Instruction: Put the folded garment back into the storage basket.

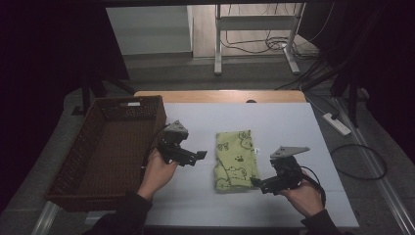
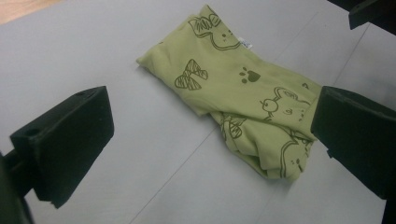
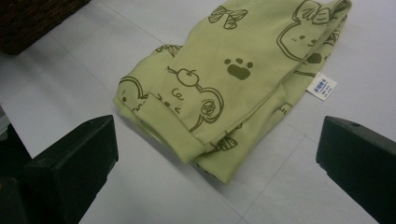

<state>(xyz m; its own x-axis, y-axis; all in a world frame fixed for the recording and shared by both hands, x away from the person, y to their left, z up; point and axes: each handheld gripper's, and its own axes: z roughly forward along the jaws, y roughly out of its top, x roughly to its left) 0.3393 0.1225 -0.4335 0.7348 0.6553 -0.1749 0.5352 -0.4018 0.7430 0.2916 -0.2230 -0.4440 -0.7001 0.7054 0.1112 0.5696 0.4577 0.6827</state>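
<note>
pale green folded cotton cloth with dark animal and paw prints, lying flat mid-table on the grey table cover. left gripper just left of the cloth, jaws wide apart, nothing held. right gripper at the cloth's near right corner, jaws wide apart, nothing held. brown woven wicker basket at far left, well apart from the cloth.

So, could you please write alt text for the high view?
A folded green cloth lies on a grey table between two hand-held grippers, left gripper and right gripper, both open. A brown basket stands at the left.
</note>
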